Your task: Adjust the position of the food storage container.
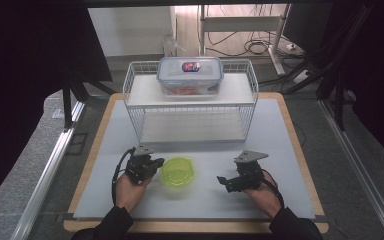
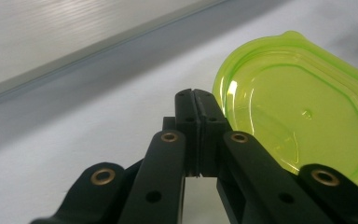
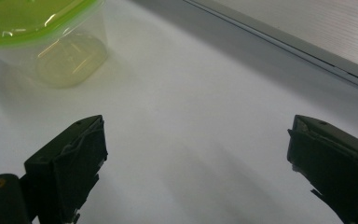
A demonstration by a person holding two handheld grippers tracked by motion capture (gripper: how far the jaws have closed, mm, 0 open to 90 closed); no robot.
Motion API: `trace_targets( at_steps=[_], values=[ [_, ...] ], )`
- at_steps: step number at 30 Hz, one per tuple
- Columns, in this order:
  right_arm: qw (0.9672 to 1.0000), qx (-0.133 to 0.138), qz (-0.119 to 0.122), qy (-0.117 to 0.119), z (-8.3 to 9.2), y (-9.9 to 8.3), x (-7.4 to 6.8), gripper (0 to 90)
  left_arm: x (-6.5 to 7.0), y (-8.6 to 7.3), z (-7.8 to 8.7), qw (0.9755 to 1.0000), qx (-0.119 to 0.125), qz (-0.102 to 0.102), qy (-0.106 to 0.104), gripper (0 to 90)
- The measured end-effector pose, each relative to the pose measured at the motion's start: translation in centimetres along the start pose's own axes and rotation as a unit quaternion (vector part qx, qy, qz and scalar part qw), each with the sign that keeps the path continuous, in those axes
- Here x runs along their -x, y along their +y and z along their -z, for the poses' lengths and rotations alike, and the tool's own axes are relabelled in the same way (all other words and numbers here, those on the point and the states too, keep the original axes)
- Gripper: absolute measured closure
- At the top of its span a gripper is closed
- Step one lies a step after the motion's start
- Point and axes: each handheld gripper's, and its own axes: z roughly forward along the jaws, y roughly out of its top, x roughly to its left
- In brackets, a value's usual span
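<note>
High view shows one green-lidded tub (image 1: 178, 171) on the table (image 1: 280, 130), in front of one wire rack (image 1: 190, 107) carrying one blue-lidded box (image 1: 190, 75). Left gripper (image 1: 152, 164), jaws pressed together and empty, sits just left of the tub; right gripper (image 1: 223, 183), jaws wide apart and empty, rests well right of it.

White-topped table (image 1: 280, 150), wire rack (image 1: 190, 107) at back, green-lidded container (image 1: 178, 171) near front.

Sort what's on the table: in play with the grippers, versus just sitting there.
In play, likely: green-lidded container; left gripper, fingers shut beside its lid; right gripper, fingers open.

Just sitting: wire rack; blue-lidded box on its top shelf.
</note>
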Motion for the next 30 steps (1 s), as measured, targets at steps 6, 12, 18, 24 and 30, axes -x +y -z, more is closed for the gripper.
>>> trace_targets(
  at_steps=[6,12,18,24,30],
  values=[
    [1.0000,-0.002,0.000,0.001,0.0,0.0,0.0,4.2,1.5,0.0,0.0,0.9998,-0.001,-0.013,-0.017,89.5],
    [1.0000,-0.004,0.003,0.003,-0.1,-0.1,0.1,4.2,1.6,0.0,-0.2,0.9996,-0.005,-0.014,-0.023,85.8],
    [1.0000,-0.005,0.006,0.005,-0.2,-0.1,0.1,4.2,0.7,-0.1,-0.2,0.9998,0.000,-0.011,-0.013,67.4],
    [0.9999,-0.004,0.013,0.005,-0.1,-0.1,0.0,4.2,-0.7,-0.3,0.3,1.0000,0.009,-0.001,-0.003,30.7],
    [1.0000,-0.001,0.002,0.008,0.0,-0.1,0.2,3.9,-2.0,-1.1,1.3,0.9998,0.018,0.000,-0.009,13.4]
  ],
)
